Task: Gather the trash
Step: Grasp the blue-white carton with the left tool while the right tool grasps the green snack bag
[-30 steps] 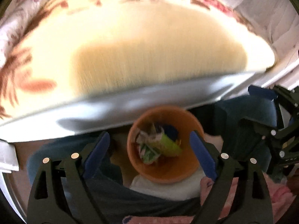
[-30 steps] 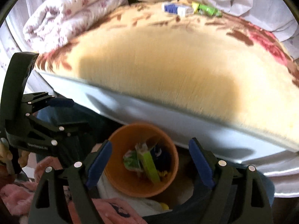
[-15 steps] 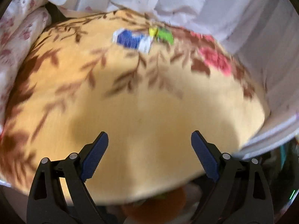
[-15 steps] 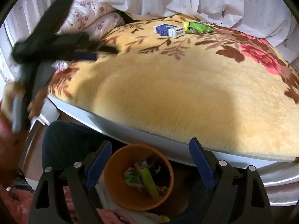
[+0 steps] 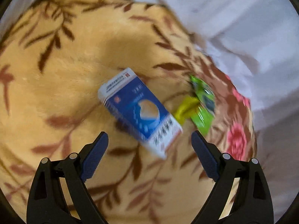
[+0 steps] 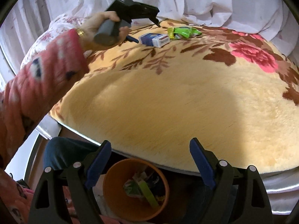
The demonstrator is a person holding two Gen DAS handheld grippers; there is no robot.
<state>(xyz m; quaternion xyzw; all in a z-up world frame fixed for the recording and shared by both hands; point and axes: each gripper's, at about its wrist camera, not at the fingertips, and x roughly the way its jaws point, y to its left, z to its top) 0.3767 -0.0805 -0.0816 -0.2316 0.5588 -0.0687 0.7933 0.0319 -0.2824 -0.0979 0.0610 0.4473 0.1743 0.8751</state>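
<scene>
A blue and white carton (image 5: 140,110) lies on the yellow floral blanket (image 5: 56,93), with a green and yellow wrapper (image 5: 200,104) just to its right. My left gripper (image 5: 149,145) is open and empty, hovering close over the carton's near end. In the right wrist view the carton (image 6: 155,39) and wrapper (image 6: 183,32) lie at the far side of the bed, with the left gripper (image 6: 143,31) reaching beside them. My right gripper (image 6: 150,155) is open and empty above the orange bin (image 6: 112,192), which holds wrappers.
White curtains (image 6: 186,0) hang behind the bed. A floral quilt (image 6: 61,20) is bunched at the far left. The bed's white edge (image 6: 280,186) runs in front of the bin. The person's pink sleeve (image 6: 37,84) crosses the left side.
My left gripper has swung up from the orange bin and across the bed to the blue carton. My right gripper stays over the bin and has tilted up slightly.
</scene>
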